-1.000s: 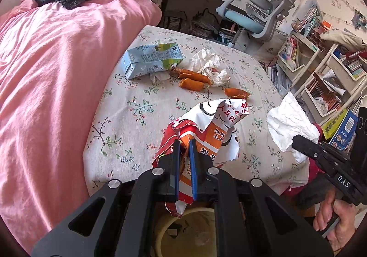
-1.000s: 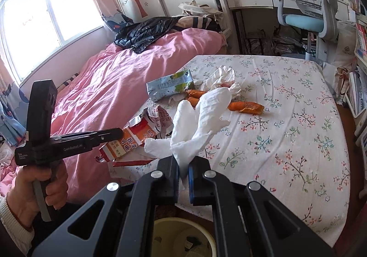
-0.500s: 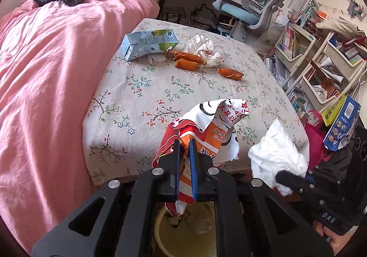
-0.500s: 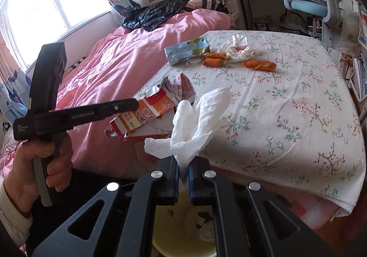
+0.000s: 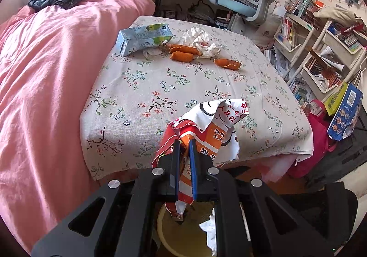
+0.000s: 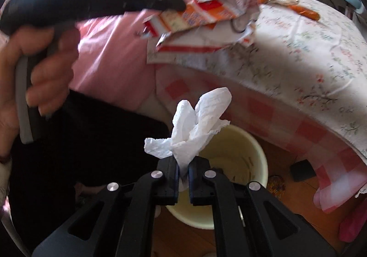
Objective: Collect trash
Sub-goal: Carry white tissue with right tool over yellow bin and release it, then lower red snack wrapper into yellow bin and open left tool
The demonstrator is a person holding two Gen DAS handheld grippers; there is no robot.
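Your left gripper has its fingers clamped on the crumpled orange, red and white printed wrapper. The pads pinch its lower part; the torn upper part stands free above the fingertips, and a ragged end hangs below them over the round pale-yellow plastic bin. In the right wrist view your left hand grips the handle at the far left, and the same wrapper juts out to the right past the near left corner of the bed.

Your right gripper has its fingers closed tight on the crumpled white paper tissue. The tissue fans up and out from the pads, directly above the bin's open mouth. This view is blurred.

More trash lies on the floral bedsheet at the far end: a light blue and green drink carton on its side at the left, a crumpled white plastic bag to its right, and three orange peel strips near the bag, the rightmost apart from the others.

The pink duvet covers the left side of the bed. The sheet's near edge overhangs just beyond the bin, and its near half is bare. Bookshelves stand close along the right.
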